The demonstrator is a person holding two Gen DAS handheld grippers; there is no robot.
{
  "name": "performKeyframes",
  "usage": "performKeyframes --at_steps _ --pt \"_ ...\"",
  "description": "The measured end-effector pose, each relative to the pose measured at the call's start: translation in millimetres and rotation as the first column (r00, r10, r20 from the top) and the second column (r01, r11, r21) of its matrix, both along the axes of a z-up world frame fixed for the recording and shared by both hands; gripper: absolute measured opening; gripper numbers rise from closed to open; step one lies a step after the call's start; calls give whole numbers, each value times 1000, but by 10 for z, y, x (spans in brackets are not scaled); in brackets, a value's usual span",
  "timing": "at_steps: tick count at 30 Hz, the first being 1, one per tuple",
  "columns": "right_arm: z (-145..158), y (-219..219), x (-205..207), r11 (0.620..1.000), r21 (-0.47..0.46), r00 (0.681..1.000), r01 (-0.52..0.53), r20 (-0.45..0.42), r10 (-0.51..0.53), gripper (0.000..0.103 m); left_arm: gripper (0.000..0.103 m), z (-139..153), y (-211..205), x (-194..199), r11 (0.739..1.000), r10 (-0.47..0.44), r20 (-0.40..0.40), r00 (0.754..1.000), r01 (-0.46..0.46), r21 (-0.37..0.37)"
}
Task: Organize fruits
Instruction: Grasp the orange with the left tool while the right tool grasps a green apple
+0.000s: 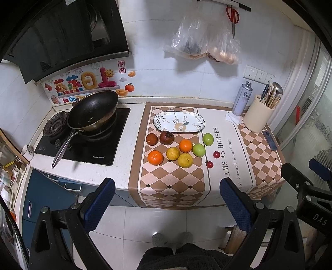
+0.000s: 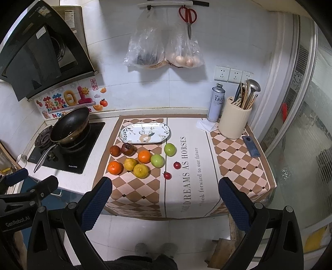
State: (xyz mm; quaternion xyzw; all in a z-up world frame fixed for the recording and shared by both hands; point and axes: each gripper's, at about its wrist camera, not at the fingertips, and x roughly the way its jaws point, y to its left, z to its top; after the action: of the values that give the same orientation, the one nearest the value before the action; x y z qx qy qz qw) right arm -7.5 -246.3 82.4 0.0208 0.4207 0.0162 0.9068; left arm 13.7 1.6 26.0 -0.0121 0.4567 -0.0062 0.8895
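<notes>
Several fruits lie on the checkered mat in front of an empty patterned oval plate (image 1: 178,121) (image 2: 145,133): two oranges (image 1: 155,157) (image 2: 114,167), two yellow citrus (image 1: 185,160) (image 2: 141,171), two green fruits (image 1: 199,150) (image 2: 157,160), two dark brown-red fruits (image 1: 166,137) (image 2: 128,149) and two small red ones (image 1: 210,164) (image 2: 167,175). My left gripper (image 1: 167,194) is open and empty, held back over the floor before the counter edge. My right gripper (image 2: 165,194) is open and empty, at the counter's front edge.
A black wok (image 1: 92,111) (image 2: 69,125) sits on the stove at left. A spray can (image 2: 215,102), a cream utensil holder (image 2: 234,119) and a phone (image 2: 250,146) stand at the right. Bags and scissors (image 2: 187,16) hang on the wall.
</notes>
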Motion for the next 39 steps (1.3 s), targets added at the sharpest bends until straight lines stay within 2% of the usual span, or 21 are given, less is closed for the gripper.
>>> performKeyframes --at_steps 3,5,8,11,15,18,20,23,25,30,31,36,39 --pt "-30 13 105 1000 26 1000 14 -2 -14 103 103 -48 64 58 1000 8 12 1000 -8 -3" --pt "-101 13 203 997 77 1000 31 -1 -31 103 103 -98 145 146 999 34 49 998 -34 -1" --pt "-273 54 333 994 99 999 54 -8 -54 103 103 -227 258 307 997 68 91 994 -70 14" --pt "-528 137 556 992 110 998 66 -24 -64 103 103 -422 352 491 993 87 131 988 -97 73" --pt "-884 234 860 990 121 996 71 -71 -62 103 103 -780 504 831 982 101 121 988 -118 147" --pt "-1219 273 1160 990 124 991 64 -128 -48 103 103 -1073 622 1118 980 116 46 992 -122 159" --pt "-1484 271 1437 991 117 984 62 -174 -41 103 103 -1266 685 1311 982 129 -20 991 -125 140" --pt "-1848 220 1813 989 137 971 59 -236 -25 102 103 -1636 772 1615 978 172 -122 978 -154 139" --pt "-2165 162 2126 985 161 954 55 -300 -4 99 103 -1928 795 1822 974 199 -194 961 -172 145" --pt "-2838 31 2733 978 206 904 45 -424 48 86 101 -2649 786 2290 974 228 -399 888 -209 91" --pt "-2956 30 2838 978 206 895 43 -442 54 86 96 -2755 766 2351 973 228 -428 875 -215 80" --pt "-3496 81 3291 973 231 839 -1 -529 126 86 94 -3160 607 2605 976 208 -518 830 -210 56" --pt "-3716 211 3454 971 233 806 -53 -564 179 86 94 -3286 521 2698 978 196 -537 821 -205 44"
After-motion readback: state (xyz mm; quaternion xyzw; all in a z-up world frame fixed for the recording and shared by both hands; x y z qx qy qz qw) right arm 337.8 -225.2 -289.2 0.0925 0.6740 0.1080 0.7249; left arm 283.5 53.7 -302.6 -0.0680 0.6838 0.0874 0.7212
